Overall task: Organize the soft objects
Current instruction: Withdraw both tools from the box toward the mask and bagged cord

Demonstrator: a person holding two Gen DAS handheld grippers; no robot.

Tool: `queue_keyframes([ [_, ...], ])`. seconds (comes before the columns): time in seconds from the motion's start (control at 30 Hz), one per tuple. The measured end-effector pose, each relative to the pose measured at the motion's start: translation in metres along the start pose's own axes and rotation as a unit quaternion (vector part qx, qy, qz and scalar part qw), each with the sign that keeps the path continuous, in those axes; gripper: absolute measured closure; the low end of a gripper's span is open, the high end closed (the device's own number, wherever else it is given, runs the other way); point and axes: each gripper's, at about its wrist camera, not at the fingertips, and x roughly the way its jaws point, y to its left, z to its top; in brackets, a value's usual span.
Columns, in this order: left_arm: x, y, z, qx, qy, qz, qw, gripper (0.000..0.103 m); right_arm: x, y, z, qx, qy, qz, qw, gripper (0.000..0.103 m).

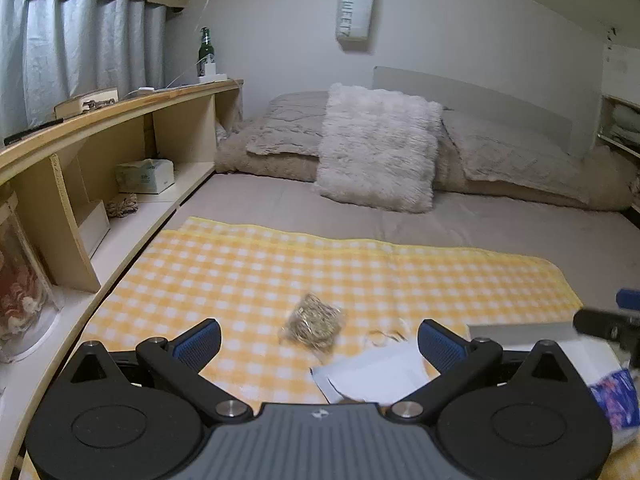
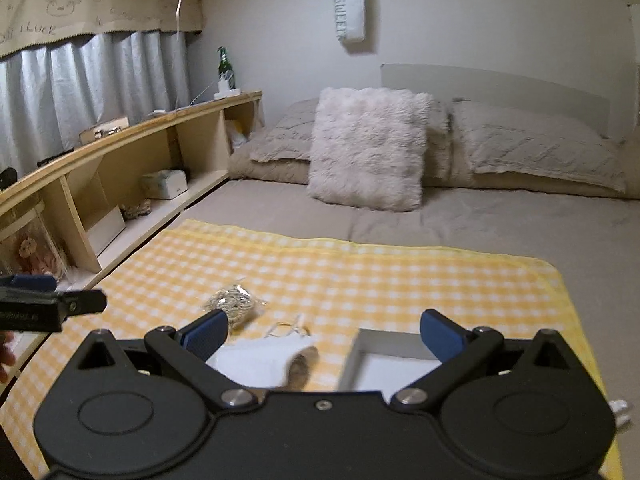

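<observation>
Both the left tongs (image 1: 318, 344) and right tongs (image 2: 324, 334) are released and hold nothing. The bag (image 1: 314, 325) lies on the yellow cloth (image 1: 360, 272), left of the white box (image 2: 394, 360).

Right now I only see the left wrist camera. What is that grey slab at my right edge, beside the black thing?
Observer: It is an open white box on the yellow checked cloth. The right wrist view looks into it, and its inside looks bare.
Operator: And the black thing?
Observer: That is the right gripper, its fingers spread open, with the box just ahead of it.
Operator: Is anything written on the curtain's trim?
Observer: Yes, the valance carries doodled faces and the word LUCK, which your side does not show.
</observation>
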Motion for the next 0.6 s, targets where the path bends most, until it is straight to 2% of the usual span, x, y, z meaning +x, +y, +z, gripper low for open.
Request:
queue_keyframes([
  [0.17,0.047,0.015,0.0,-0.02,0.001,-0.002,0.9998,0.0,0.048,0.022,0.002,-0.011,0.029,0.006,0.999,0.0],
  [0.23,0.067,0.014,0.003,-0.007,0.016,0.001,0.9998,0.0,0.069,0.028,0.002,-0.017,0.048,0.009,0.999,0.0],
  [0.33,0.089,0.009,0.008,0.022,0.011,0.009,0.9997,0.0,0.099,0.037,0.001,-0.03,0.069,0.009,0.997,0.0],
  [0.47,0.123,0.01,0.017,0.021,0.029,-0.007,0.9993,0.0,0.137,0.046,-0.001,-0.057,0.101,0.022,0.993,0.0],
  [0.6,0.154,0.013,0.019,0.025,0.038,-0.001,0.999,0.0,0.168,0.053,-0.008,-0.09,0.127,0.026,0.987,0.001],
])
